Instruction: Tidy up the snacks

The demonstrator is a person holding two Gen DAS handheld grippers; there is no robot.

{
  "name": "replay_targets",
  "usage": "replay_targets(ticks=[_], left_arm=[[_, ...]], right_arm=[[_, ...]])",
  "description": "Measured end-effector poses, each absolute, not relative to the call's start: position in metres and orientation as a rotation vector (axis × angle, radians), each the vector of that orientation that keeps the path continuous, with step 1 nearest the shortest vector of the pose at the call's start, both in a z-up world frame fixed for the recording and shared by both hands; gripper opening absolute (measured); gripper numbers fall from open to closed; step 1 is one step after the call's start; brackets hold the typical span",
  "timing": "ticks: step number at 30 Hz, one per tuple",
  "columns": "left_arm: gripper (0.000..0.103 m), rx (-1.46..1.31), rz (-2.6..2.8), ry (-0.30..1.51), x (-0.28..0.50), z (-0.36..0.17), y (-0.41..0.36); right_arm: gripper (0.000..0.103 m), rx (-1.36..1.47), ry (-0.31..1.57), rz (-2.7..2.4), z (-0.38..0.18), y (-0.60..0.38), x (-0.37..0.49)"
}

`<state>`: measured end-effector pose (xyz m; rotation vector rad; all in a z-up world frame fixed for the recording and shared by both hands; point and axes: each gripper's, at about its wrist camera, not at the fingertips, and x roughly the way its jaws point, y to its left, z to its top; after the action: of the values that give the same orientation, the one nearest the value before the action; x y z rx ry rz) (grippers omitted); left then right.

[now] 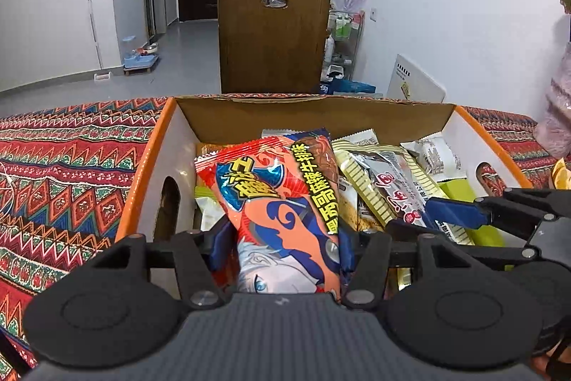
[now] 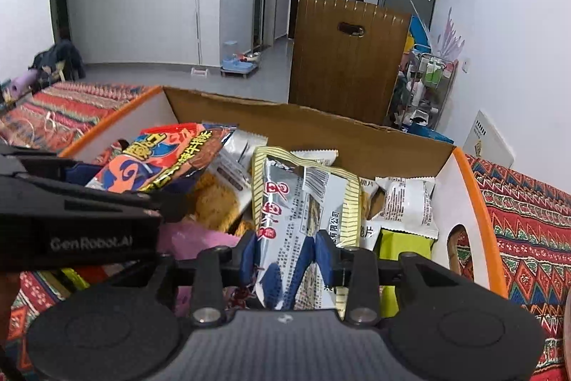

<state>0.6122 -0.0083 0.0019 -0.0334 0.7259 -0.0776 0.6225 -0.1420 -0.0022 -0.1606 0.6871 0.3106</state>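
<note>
Inside the orange-rimmed cardboard box [image 1: 150, 166] on the patterned bench cloth [image 1: 64, 166], loose snack packets lie piled. Left tongs [image 1: 282, 249] pinch an orange anime-print packet [image 1: 282, 199] with yellow Chinese lettering, its far end pointing to 12 o'clock over the pile. Right tongs [image 2: 287, 259] pinch a silver, cream-striped packet [image 2: 303, 202] bearing red calligraphy and a barcode; it lies at 2 o'clock of the orange one. White packets [image 2: 407, 202] and a lime-green one [image 2: 403, 241] crowd the box's 3 o'clock side. Only the right view shows "GenRobot.AI" on the left tool's body [image 2: 89, 241] and a pink packet [image 2: 192, 238] beneath it. Beyond the box at 12 o'clock stands a brown wooden panel [image 1: 273, 34].
</note>
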Motion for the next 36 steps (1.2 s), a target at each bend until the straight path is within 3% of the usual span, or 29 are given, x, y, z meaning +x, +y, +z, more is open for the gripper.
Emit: replay_targets(ticks=[4, 15, 27, 36], left_arm=[[0.067, -0.054, -0.080, 0.742, 0.616, 0.001, -0.005], [0.073, -0.038, -0.092, 0.653, 0.572, 0.058, 0.000], [0.080, -0.016, -0.105, 0.555, 0.472, 0.127, 0.013], [0.081, -0.021, -0.098, 0.488, 0.381, 0.144, 0.015]], right_arm=[[0.044, -0.169, 0.698, 0.318, 0.000, -0.138, 0.621], [0.045, -0.169, 0.621, 0.305, 0.053, -0.163, 0.586], [0.056, -0.169, 0.516, 0.255, 0.133, -0.209, 0.496], [0.064, -0.143, 0.461, 0.252, 0.151, -0.227, 0.413]])
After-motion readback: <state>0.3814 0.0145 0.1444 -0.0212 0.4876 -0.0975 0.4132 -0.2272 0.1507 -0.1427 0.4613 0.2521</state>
